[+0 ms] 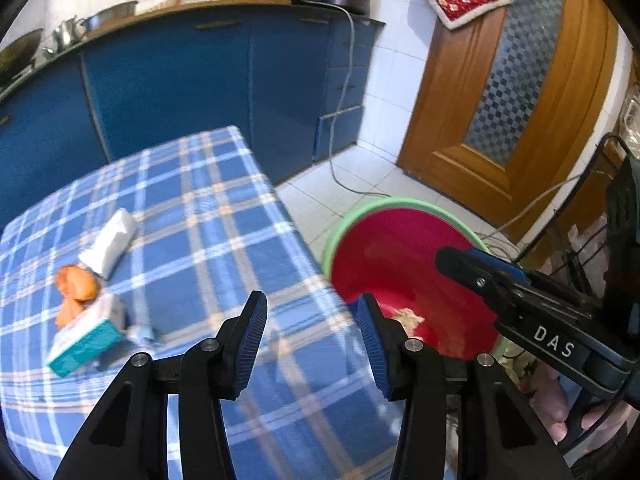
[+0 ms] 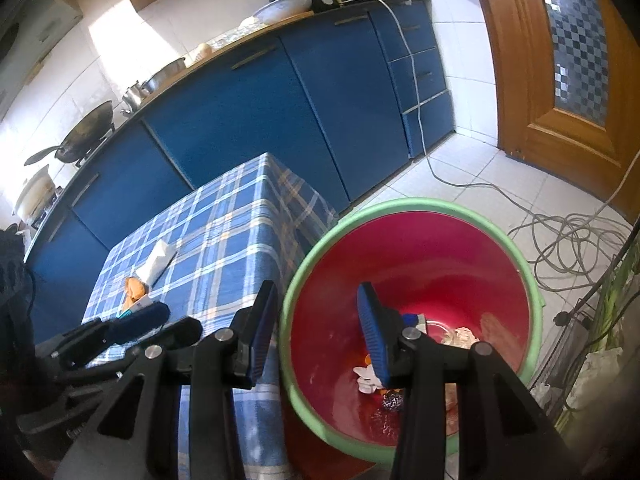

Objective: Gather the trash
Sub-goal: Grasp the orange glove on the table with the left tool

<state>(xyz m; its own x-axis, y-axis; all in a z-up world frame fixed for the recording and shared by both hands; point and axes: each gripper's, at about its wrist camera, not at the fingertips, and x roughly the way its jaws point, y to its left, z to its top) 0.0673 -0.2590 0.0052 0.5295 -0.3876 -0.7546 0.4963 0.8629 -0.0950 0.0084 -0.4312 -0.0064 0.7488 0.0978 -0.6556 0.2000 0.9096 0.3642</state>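
A red bin with a green rim point(image 1: 400, 248) point(image 2: 412, 264) stands on the floor beside the table and holds several bits of trash point(image 2: 384, 384). On the blue plaid tablecloth point(image 1: 208, 220) lie a white tissue pack point(image 1: 110, 240), orange peel point(image 1: 76, 284), a teal and white carton point(image 1: 86, 338) and a small crumpled wrapper point(image 1: 142, 332). My left gripper point(image 1: 312, 340) is open and empty above the table's right edge. My right gripper point(image 2: 316, 332) is open and empty over the bin's left rim; it also shows in the left wrist view point(image 1: 480, 276).
Blue kitchen cabinets point(image 1: 200, 80) run behind the table, with pots and appliances on the counter. A wooden door point(image 1: 520, 100) stands at the right. Loose cables point(image 2: 568, 240) lie on the tiled floor. A wire rack point(image 2: 592, 340) stands right of the bin.
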